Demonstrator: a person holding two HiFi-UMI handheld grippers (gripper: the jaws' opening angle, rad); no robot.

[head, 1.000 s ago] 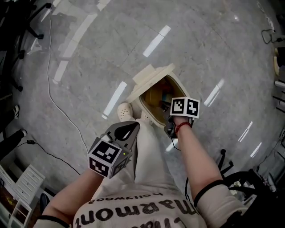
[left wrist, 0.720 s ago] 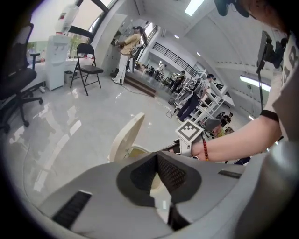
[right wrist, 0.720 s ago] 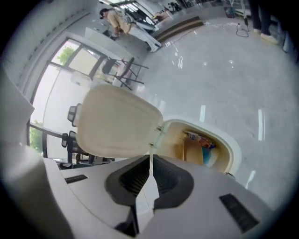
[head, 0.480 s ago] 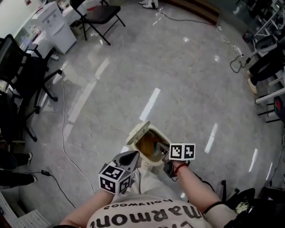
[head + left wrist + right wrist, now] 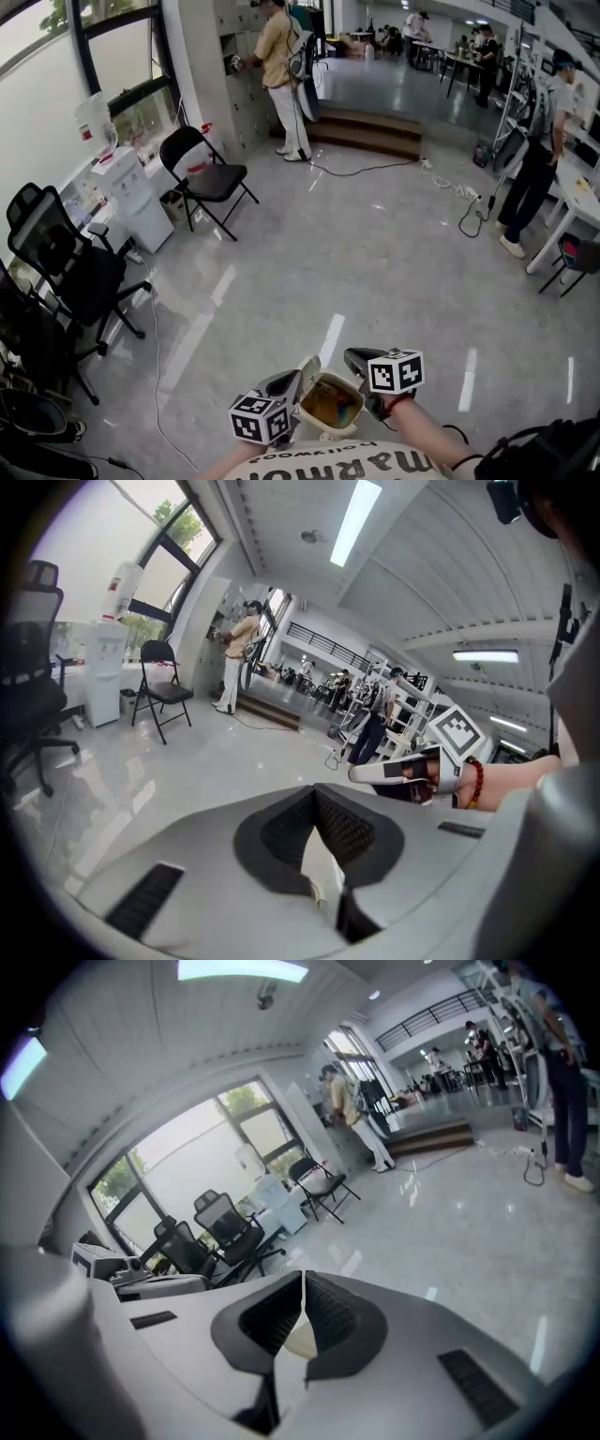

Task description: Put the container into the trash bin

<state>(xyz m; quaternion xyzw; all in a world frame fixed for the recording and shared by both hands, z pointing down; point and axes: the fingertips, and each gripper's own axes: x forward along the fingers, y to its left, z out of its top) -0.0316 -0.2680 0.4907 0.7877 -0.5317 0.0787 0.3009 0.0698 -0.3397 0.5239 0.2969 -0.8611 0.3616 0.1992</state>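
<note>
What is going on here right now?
A person stands over an open trash bin on the office floor, holding a tool in each hand. The left tool and the right tool both have their jaws together with nothing between them, one at each side of the bin. Something yellowish lies inside the bin, too small to tell whether it is the container.

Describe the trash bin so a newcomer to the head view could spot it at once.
On the wide grey floor, look at the bottom middle of the head view. The trash bin stands there between the left gripper and the right gripper. Unlike the black chairs at the left, it is a cream tub, lid flipped up, yellow-brown inside.
</note>
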